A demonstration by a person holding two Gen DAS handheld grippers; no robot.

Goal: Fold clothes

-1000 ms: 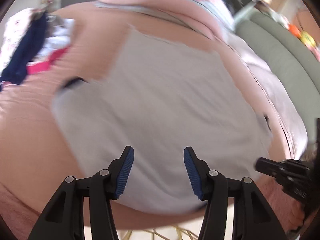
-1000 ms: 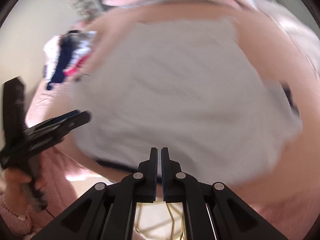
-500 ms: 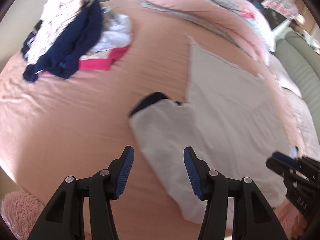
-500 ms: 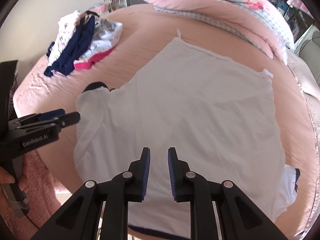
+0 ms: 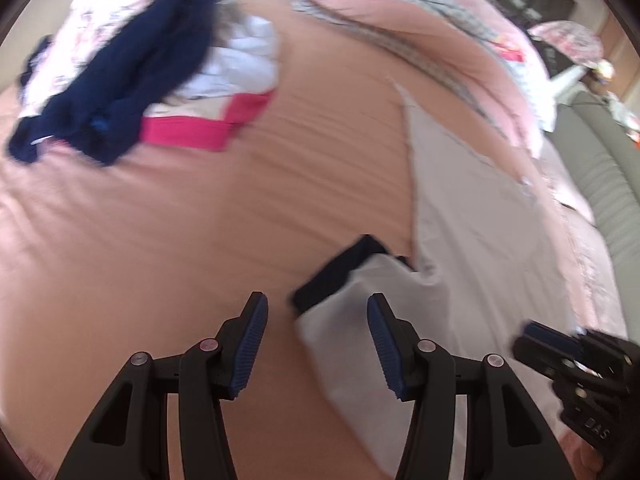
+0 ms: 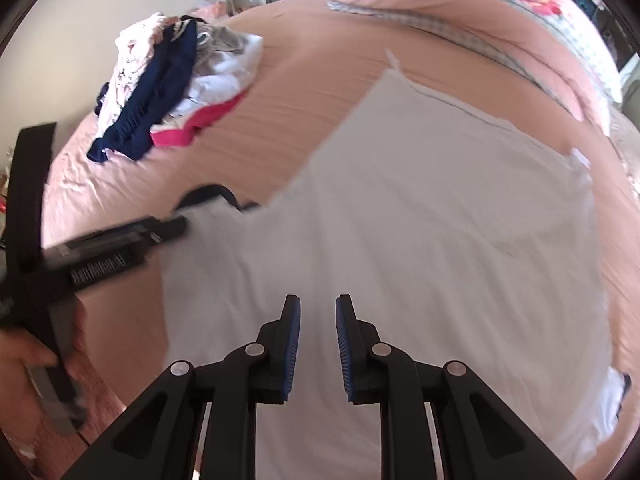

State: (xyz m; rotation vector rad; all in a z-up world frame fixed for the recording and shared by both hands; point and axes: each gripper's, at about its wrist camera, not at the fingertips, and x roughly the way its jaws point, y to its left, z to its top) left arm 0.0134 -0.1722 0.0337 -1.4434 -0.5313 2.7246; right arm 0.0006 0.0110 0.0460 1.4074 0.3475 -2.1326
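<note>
1. A white T-shirt (image 6: 420,240) lay spread flat on the bed (image 6: 312,92), on its pink sheet, with its dark-trimmed sleeve (image 5: 360,276) stretched out toward the left side.
2. The left hand-held gripper (image 5: 316,344) hung just above that sleeve with its blue-padded fingers (image 5: 250,340) wide apart — nothing between them, the sleeve's dark cuff (image 5: 336,270) lying just ahead of the gap.
3. The right hand-held gripper (image 6: 318,346) hovered over the near part of the shirt's body, its fingers (image 6: 292,344) parted by a narrow gap and gripping nothing.
4. In the right wrist view a person's hand (image 6: 36,356) was wrapped around the left tool's handle at the bed's near edge.
5. Well apart from the shirt, toward the far left of the bed, sat a heap of unfolded clothes (image 5: 132,68) — navy, white and bright pink pieces jumbled together.
6. A rolled pink quilt (image 6: 460,8) with a checked lining ran along the far side of the bed, beyond the shirt's hem.
</note>
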